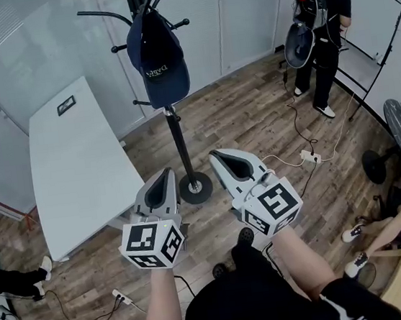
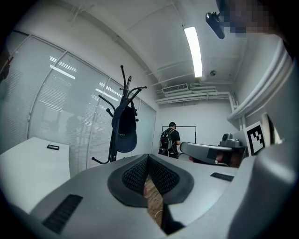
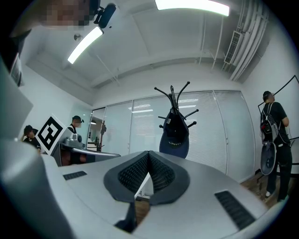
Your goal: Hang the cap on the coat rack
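Observation:
A dark blue cap (image 1: 158,56) hangs on the black coat rack (image 1: 178,133), brim down; it also shows in the left gripper view as the cap (image 2: 124,132) and in the right gripper view as the cap (image 3: 174,135). Both grippers are held low in front of the rack, well short of it. My left gripper (image 1: 164,174) is shut with nothing in it, its jaws meeting in the left gripper view (image 2: 148,159). My right gripper (image 1: 219,155) is shut and empty too, jaws closed in its own view (image 3: 148,156).
A white table (image 1: 78,167) stands left of the rack, with a small dark item (image 1: 66,105) on it. A person with a backpack (image 1: 322,28) stands at the back right by a whiteboard. Cables and a power strip (image 1: 307,155) lie on the wood floor. Seated people are at the right.

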{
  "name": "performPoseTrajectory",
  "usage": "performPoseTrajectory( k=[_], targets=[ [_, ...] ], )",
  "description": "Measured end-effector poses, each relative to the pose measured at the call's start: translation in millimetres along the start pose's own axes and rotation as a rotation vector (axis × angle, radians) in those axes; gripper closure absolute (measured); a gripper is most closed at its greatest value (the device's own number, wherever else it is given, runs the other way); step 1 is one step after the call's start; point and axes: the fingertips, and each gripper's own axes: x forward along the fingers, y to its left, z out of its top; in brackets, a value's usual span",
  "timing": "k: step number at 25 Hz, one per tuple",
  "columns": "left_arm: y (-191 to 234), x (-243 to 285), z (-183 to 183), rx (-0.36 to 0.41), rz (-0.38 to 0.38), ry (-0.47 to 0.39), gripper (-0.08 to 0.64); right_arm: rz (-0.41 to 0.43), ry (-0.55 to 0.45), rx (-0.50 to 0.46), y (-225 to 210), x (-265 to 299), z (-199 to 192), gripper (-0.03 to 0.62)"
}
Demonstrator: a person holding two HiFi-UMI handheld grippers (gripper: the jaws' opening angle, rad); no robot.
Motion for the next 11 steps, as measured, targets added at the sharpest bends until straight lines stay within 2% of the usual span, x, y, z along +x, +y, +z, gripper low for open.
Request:
performPoseTrajectory(
  k=[11],
  targets=[
    [2.9, 2.0, -2.4, -0.006, 0.005, 0.002, 0.545, -0.006, 0.011, 0.005, -2.9, 1.0, -1.9, 0.561]
  ],
)
